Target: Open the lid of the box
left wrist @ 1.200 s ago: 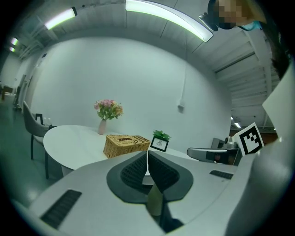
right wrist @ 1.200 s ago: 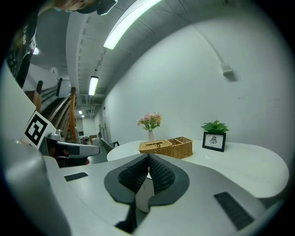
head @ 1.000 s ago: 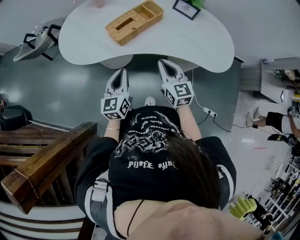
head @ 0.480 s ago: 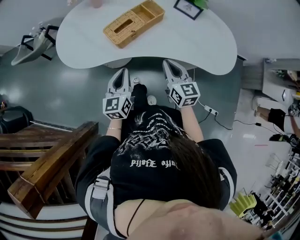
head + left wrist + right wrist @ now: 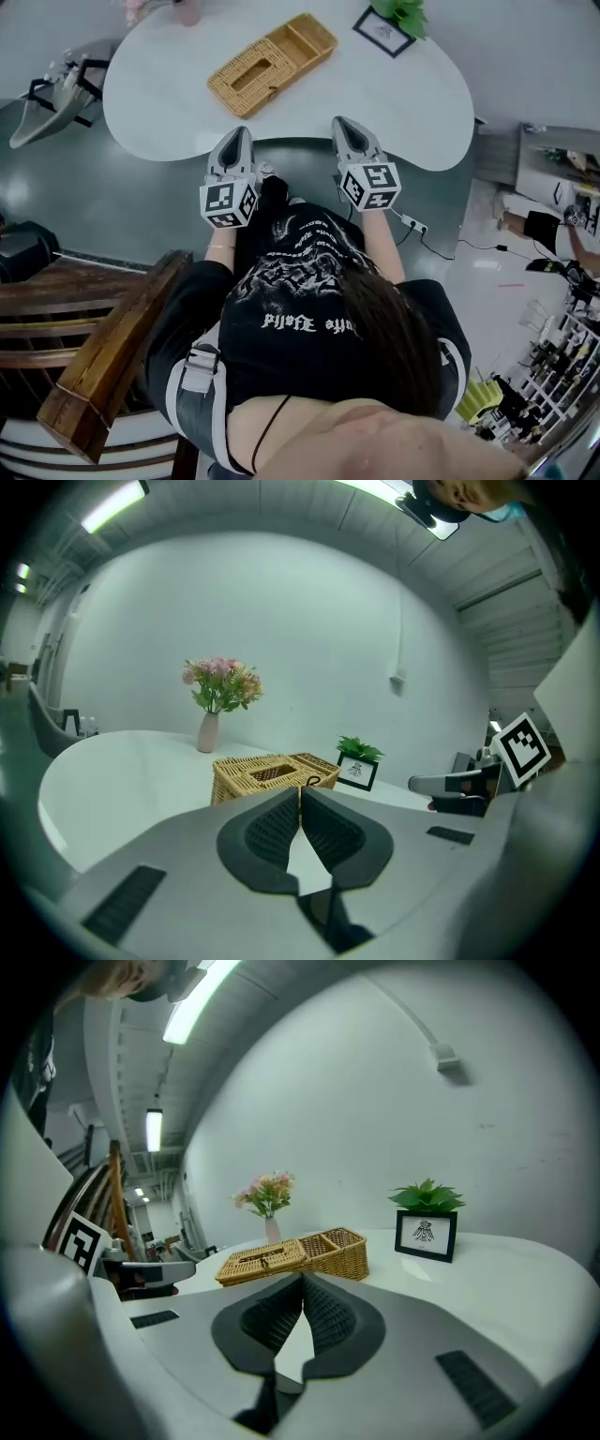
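Head view — alone — looks down into box.

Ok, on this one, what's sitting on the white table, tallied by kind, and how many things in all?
Wicker box: 1
Vase of flowers: 1
Picture frame: 1
Green plant: 1
Total: 4

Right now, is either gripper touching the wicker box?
No, the left gripper and right gripper are both shut at the near edge of the table, short of the box.
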Tool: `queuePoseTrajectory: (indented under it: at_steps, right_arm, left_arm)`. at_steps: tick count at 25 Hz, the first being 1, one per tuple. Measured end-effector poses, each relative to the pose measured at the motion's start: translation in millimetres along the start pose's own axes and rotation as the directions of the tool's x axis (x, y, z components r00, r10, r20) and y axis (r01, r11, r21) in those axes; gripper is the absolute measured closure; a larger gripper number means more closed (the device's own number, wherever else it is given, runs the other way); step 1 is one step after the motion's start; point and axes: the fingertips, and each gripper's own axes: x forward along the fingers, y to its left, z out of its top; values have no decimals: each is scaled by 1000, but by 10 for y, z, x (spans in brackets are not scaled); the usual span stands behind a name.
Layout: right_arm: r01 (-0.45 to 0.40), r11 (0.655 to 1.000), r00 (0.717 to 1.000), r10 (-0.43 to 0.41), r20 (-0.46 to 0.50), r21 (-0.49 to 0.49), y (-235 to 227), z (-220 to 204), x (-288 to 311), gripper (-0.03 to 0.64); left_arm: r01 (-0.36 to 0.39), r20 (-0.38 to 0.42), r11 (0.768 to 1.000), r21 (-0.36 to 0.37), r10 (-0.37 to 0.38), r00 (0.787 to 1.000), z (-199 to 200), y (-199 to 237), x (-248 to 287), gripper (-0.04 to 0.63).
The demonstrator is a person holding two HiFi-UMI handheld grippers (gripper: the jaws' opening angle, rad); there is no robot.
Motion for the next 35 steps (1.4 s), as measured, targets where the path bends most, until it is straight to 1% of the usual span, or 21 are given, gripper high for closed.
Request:
queuePoseTrajectory:
  at_steps: [2,4,10,16,20,23,27,30,32,35]
  right_arm:
    - [11,1000,1000,-11,-5,25,-68,52,177,591]
    - [-19,999,1000,19,-1,32,-75,134,348,591]
    - [-98,995,995,98,15,-5,20,351,783,591]
    - [-136,987,991,137,2,-80,74,448,1032,591]
    - [-204,970,979,202,-30,-135,164,502,1144,589]
    - [-242,948,970,236,-53,-206,209,581,1187,591]
    - [-308,911,951,292,-97,-273,290,617,1250,589]
    - [-342,878,939,312,-143,-335,336,628,1300,566]
    - [-395,837,919,351,-182,-378,427,646,1308,550]
    - [-480,762,877,415,-240,-435,594,657,1305,536]
  left_arm:
    - [2,-3,1000,11,-2,1000,68,106,122,568]
    - [-2,-4,1000,6,2,1000,128,221,233,568]
    - [3,-40,1000,-21,-4,999,143,554,480,568]
    - [-22,-27,1000,-17,21,999,220,705,591,569]
    - [-53,-15,998,-21,52,999,282,770,592,568]
    - [-90,-18,996,-17,90,996,316,786,599,569]
    - [-135,-8,990,-34,135,991,345,767,572,568]
    - [-174,1,983,-55,175,985,360,759,550,569]
    - [-201,-1,978,-60,202,979,352,748,537,569]
    - [-240,-3,969,-61,241,971,331,729,517,569]
